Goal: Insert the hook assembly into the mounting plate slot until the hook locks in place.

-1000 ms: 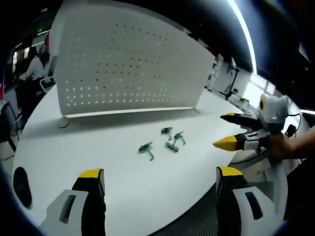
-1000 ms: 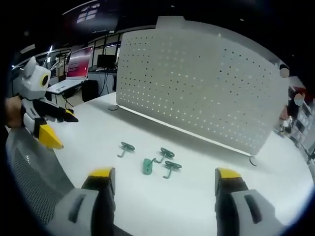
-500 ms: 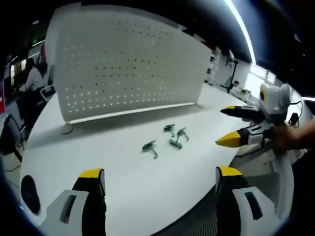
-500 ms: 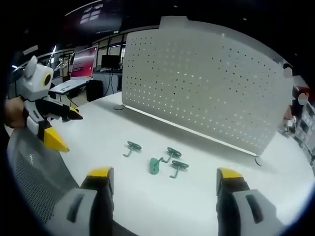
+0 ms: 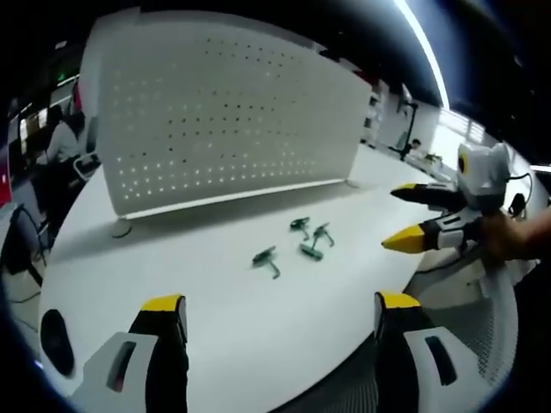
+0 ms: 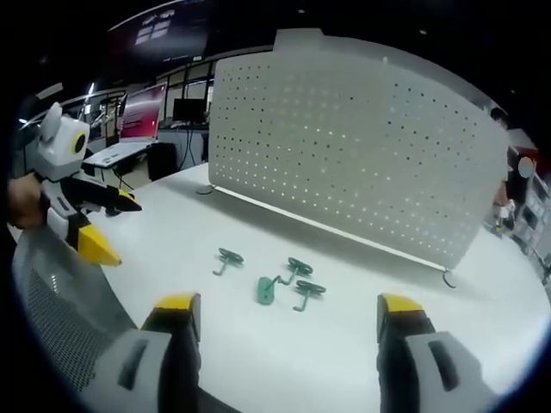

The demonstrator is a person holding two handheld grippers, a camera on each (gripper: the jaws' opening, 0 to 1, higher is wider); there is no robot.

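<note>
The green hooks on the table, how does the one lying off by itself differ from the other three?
The lone hook lies apart, nearest the left gripper in the right gripper view; the clustered hooks lie close together, some seeming to touch. The lone hook shows a round disc and a thin bent stem; one clustered piece looks blockier. All are green, lie loose on the white table, in front of the perforated panel.

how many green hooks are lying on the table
4 small green metal hooks: one apart on the left, one standing on end, and two close together, rear and front, before the white pegboard.
</note>
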